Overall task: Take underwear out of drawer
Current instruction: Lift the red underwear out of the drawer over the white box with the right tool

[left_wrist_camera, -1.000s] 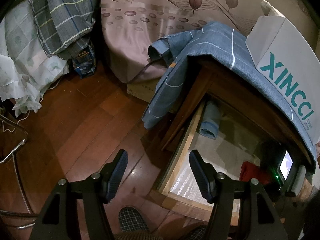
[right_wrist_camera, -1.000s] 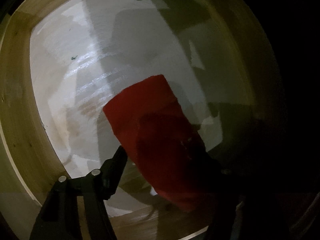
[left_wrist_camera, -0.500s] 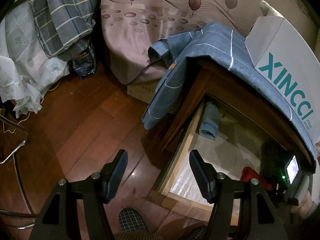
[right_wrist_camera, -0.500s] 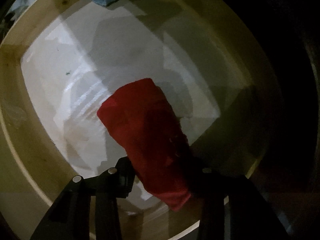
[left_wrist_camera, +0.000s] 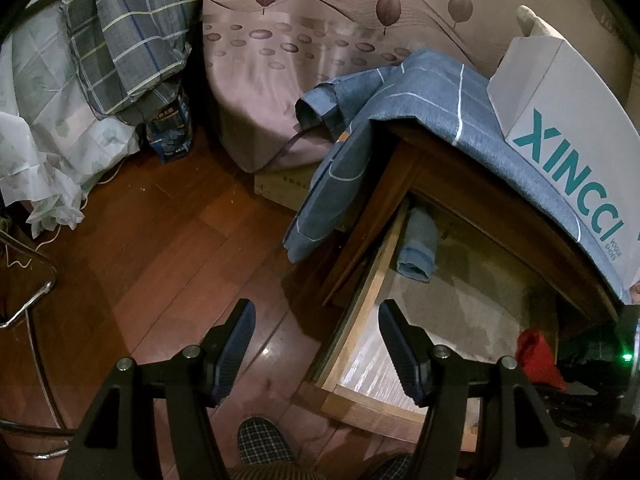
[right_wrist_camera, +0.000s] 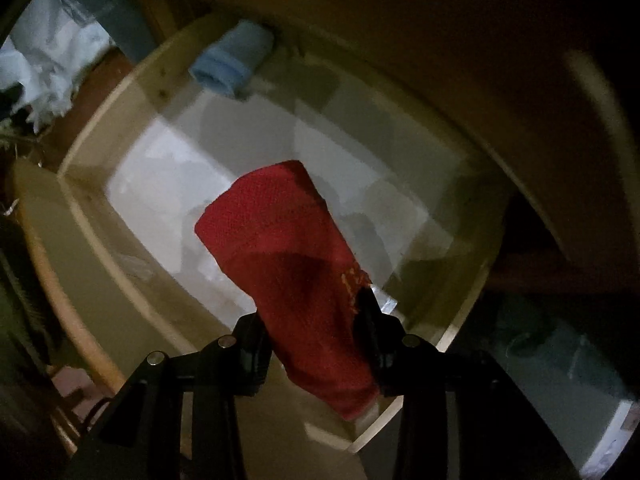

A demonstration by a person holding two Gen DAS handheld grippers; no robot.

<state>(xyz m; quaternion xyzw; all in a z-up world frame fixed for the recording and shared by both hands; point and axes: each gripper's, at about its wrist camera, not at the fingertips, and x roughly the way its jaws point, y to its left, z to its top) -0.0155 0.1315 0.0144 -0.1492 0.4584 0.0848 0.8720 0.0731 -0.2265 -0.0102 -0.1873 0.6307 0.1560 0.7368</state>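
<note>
Floor [left_wrist_camera: 168,264] is reddish-brown wood planks w/ a glossy sheen, seen from the left wrist cam; bed [left_wrist_camera: 320,40] stands at the back, covered in a mauve sheet w/ leaf print that hangs down to the floor; plaid grey-green bedding [left_wrist_camera: 120,28] is heaped at upper left, pale printed fabric [left_wrist_camera: 40,120] draped below it; small blue carton [left_wrist_camera: 172,128] sits on the floor at the bed corner; chrome chair leg [left_wrist_camera: 28,308] shows at the left edge. Dark wood nightstand [left_wrist_camera: 460,184] stands on the right, blue-grey cloth [left_wrist_camera: 380,120] w/ thin white lines draped over its top and down one side; white shoebox [left_wrist_camera: 568,128] lettered XINCCI rests on top of that cloth. Drawer [left_wrist_camera: 372,300] is pulled out, pale wood walls, whitish liner on the bottom; rolled light-blue garment [left_wrist_camera: 418,248] lies in its far left corner. Left gripper [left_wrist_camera: 316,344] hangs over the floor beside the drawer's corner, fingers spread wide, nothing between them. Right gripper [right_wrist_camera: 312,320] is above the drawer w/ its fingers pinching the red underwear [right_wrist_camera: 288,248]; the red piece hangs clear of the liner, folded end pointing away from the cam; the same piece [left_wrist_camera: 536,356] shows at the drawer's right side in the left view. Slipper [left_wrist_camera: 264,440] w/ check pattern at the bottom edge.
</note>
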